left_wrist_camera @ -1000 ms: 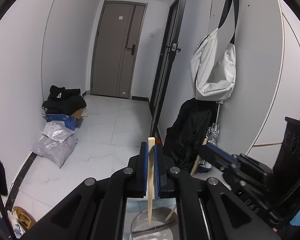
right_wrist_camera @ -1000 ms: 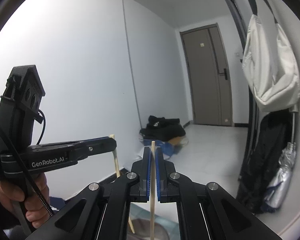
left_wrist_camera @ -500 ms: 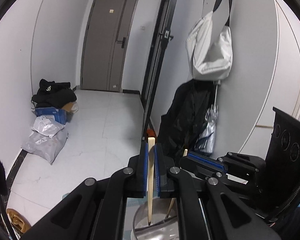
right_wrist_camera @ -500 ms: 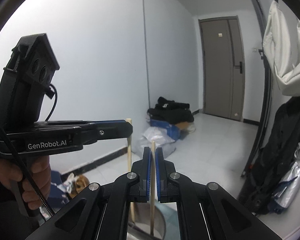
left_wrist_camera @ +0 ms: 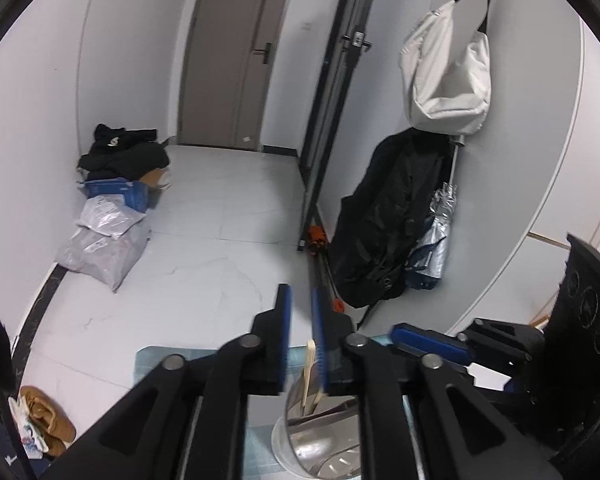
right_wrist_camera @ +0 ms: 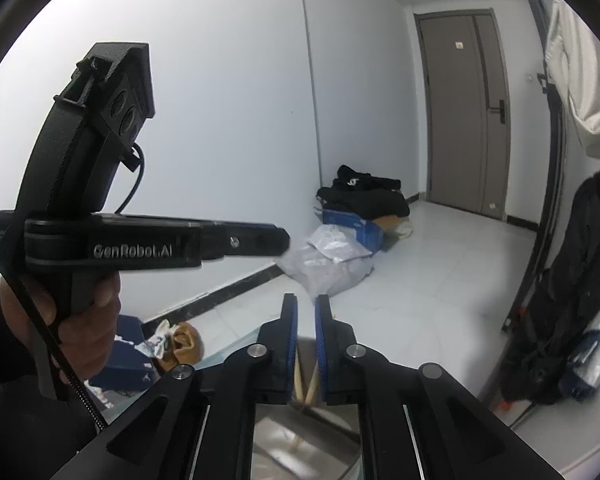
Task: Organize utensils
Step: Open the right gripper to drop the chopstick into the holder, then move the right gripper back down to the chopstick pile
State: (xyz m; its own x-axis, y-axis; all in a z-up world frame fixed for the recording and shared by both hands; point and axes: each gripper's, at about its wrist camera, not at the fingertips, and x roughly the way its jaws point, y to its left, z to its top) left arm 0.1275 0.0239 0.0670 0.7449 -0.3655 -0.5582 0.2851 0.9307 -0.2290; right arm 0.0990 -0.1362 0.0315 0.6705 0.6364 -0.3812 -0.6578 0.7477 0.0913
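Between the left tool's [left_wrist_camera: 300,320] parting blue pads, nothing is pinched now; same at the right tool [right_wrist_camera: 306,320], both opening. Chopsticks [left_wrist_camera: 310,376] stand just below in the steel cup [left_wrist_camera: 320,436]: light, stiff, smooth, best pinched mid-shaft.

Two pale wooden chopsticks [left_wrist_camera: 309,376] stand tilted inside the shiny steel holder [left_wrist_camera: 320,440], tops leaning apart above its rim.

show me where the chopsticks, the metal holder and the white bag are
chopsticks [left_wrist_camera: 309,376], left wrist view, on the pale shaft between the blue pads.
metal holder [left_wrist_camera: 320,436], left wrist view, on its shiny inner wall.
white bag [left_wrist_camera: 448,76], left wrist view, on the middle of its hanging body.
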